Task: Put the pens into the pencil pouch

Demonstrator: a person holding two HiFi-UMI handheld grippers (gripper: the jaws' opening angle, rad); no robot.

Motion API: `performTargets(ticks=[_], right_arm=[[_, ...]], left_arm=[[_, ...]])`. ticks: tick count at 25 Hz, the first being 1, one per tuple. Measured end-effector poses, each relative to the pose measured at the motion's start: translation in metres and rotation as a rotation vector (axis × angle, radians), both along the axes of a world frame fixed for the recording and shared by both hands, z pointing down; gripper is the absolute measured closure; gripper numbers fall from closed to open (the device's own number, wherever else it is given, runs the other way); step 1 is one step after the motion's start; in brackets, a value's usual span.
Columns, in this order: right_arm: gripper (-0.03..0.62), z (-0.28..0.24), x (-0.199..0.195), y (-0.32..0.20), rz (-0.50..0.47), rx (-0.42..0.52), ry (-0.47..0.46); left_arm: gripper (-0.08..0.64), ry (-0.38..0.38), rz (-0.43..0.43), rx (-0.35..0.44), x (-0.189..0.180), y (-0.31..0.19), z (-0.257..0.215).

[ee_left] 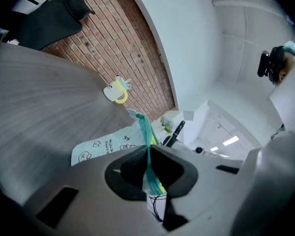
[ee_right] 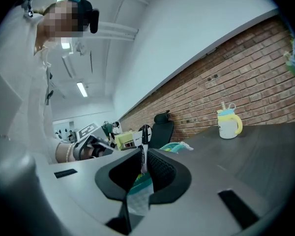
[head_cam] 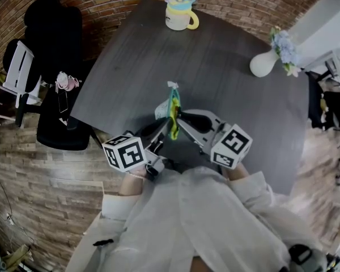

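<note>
The pencil pouch (head_cam: 173, 113), white with doodles and a teal and yellow zipper edge, hangs above the table's near edge between both grippers. My left gripper (head_cam: 165, 123) is shut on the zipper edge (ee_left: 148, 151), with the pouch's white side (ee_left: 110, 144) spreading to the left of it. My right gripper (head_cam: 182, 119) is shut on a black pen (ee_right: 144, 146), which stands upright between its jaws. Pouch fabric (ee_right: 140, 186) lies just under the pen, and the pen's lower end is hidden. The same pen (ee_left: 175, 132) shows past the pouch in the left gripper view.
A white mug with a yellow handle (head_cam: 180, 15) stands at the dark table's (head_cam: 215, 67) far edge. A white vase with flowers (head_cam: 269, 61) is at the right. A black chair (head_cam: 54, 67) stands left of the table.
</note>
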State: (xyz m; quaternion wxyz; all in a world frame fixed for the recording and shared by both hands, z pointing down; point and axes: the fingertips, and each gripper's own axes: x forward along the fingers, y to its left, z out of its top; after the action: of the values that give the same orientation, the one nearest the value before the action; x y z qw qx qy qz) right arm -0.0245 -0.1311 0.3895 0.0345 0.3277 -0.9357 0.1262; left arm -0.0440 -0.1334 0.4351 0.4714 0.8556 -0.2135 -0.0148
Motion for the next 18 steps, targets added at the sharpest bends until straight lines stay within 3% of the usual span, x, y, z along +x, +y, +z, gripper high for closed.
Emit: performTargets(ticks=[7, 18], right_arm=[[0.552, 0.013, 0.010, 0.006, 0.040, -0.064, -0.005], [0.552, 0.017, 0.015, 0.009, 0.052, -0.060, 0.037]], left_arm=[[0.537, -0.006, 0.012, 0.002, 0.003, -0.001, -0.001], [0.537, -0.014, 0.035, 0.005, 0.010, 0.000, -0.001]])
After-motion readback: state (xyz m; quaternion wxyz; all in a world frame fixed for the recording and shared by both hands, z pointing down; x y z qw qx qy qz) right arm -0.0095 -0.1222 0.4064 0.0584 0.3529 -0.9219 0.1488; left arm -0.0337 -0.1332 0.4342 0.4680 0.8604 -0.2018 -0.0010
